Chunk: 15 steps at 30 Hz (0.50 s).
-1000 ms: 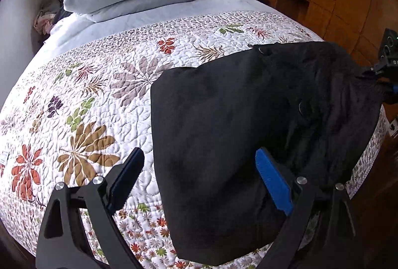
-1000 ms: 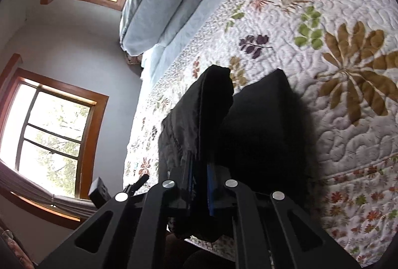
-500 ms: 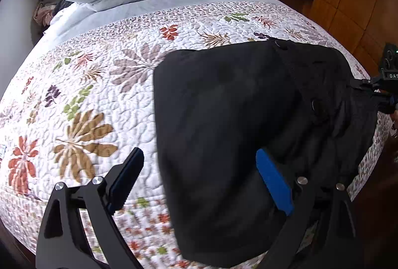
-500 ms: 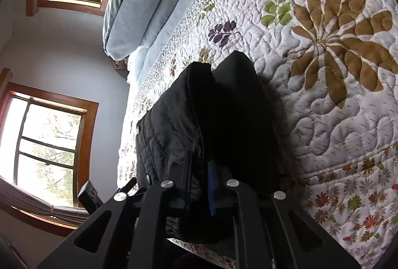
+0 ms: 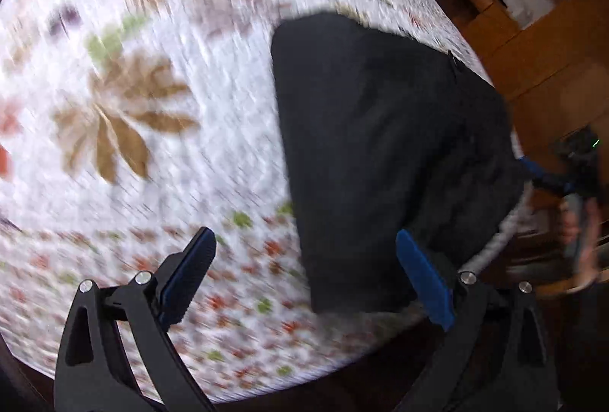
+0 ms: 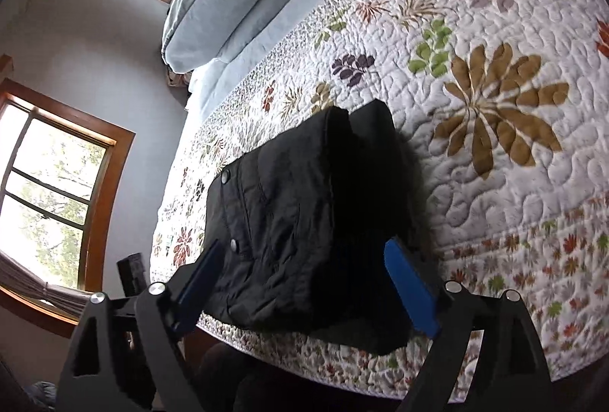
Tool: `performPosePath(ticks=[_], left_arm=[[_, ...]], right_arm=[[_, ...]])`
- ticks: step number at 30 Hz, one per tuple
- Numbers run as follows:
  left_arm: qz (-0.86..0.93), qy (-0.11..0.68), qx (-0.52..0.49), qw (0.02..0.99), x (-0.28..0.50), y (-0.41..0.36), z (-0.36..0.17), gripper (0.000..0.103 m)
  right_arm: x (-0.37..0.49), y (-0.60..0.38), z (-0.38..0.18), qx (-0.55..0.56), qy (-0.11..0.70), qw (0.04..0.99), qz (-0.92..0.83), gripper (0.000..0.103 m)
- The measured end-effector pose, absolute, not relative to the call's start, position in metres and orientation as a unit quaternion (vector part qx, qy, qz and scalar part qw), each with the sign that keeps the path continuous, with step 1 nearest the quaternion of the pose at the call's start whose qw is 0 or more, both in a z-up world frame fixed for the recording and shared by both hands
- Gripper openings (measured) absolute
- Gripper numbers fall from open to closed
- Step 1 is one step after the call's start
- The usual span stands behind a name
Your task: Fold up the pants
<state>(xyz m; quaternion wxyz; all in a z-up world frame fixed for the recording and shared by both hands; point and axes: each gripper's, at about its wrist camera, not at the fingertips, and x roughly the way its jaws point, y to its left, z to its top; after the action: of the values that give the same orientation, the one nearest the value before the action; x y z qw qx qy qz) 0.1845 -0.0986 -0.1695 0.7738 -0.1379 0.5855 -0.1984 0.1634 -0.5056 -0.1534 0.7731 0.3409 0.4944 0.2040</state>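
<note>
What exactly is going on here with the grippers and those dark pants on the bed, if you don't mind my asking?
A person with a handheld gripper in each hand is folding black pants on a floral quilt, near the edge of the bed. The pants lie in a folded bundle. The right gripper is opening its jaws, with the pants between them but the pads off the cloth. The left gripper is open and empty, with the edge of the bundle between its fingers; its view is blurred.

Black pants [image 6: 304,221] are lying folded into a compact stack at the edge of a bed, on a white quilt [image 6: 495,183] with a leaf print. Two snap buttons are showing along the top layer, and the near end is overhanging the quilt's border.
</note>
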Motion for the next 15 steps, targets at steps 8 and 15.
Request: performPosePath(ticks=[8,15], left_arm=[[-0.266,0.641,-0.306,0.651,0.199,-0.092,-0.215,0.096],[-0.289,0.654,-0.316,0.623,0.205,-0.107,-0.229,0.096]], right_arm=[[0.161,-0.513,-0.174,0.376,0.509,0.745,0.212,0.087],[0.166,-0.52,-0.197,0.398,0.523,0.723,0.211,0.09]])
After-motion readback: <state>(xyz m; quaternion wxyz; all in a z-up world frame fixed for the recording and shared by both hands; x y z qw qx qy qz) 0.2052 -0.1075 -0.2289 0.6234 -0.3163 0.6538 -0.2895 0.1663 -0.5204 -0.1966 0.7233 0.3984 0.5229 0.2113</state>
